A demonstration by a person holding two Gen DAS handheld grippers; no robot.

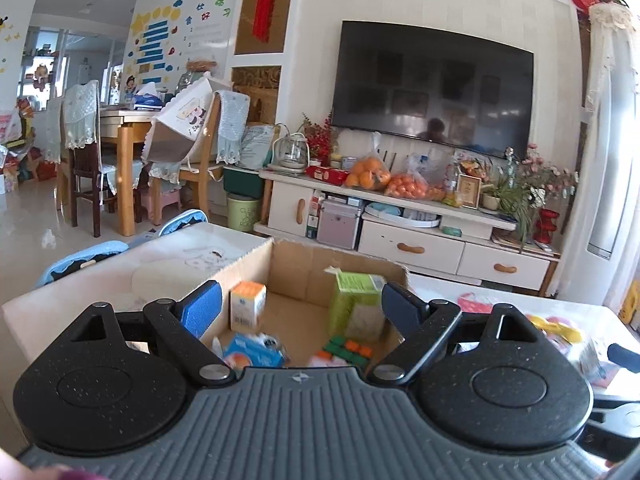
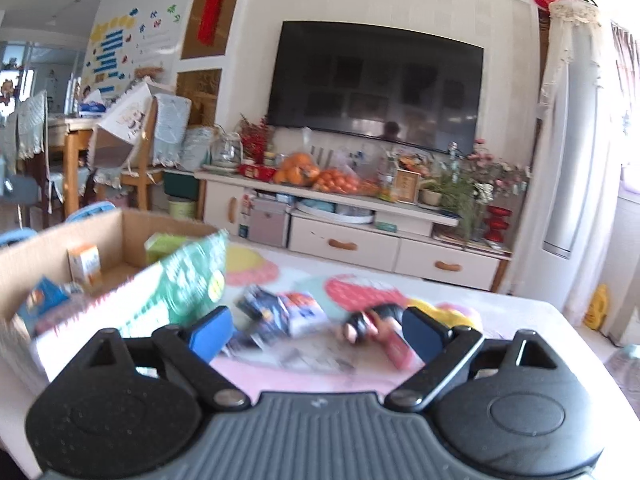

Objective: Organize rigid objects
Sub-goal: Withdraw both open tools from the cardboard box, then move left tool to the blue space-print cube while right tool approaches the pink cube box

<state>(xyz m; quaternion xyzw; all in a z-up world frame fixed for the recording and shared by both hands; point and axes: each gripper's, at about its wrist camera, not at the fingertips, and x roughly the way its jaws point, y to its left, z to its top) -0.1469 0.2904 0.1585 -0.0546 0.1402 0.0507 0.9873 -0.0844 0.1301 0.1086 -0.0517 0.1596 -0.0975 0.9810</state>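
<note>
Brown cardboard box [image 1: 296, 268], centre frame on white table [image 1: 100, 276]: one orange-white carton [image 1: 247, 306], one green carton [image 1: 356, 300]. Left tool [image 1: 301, 306] open, empty. Right tool [image 2: 316, 332] likewise, above blurred packets.

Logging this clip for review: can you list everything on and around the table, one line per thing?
cardboard box: one, brown, open, on the table
small carton: one, white and orange, upright in the box
green carton: one, upright in the box
blue packet: one, lying in the box
green-and-white package: one, leaning at the box's right side
blurred items: several, mixed colours, on the table
table: one, pale
left gripper: fingers open, over the box
right gripper: fingers open, nothing held
</note>
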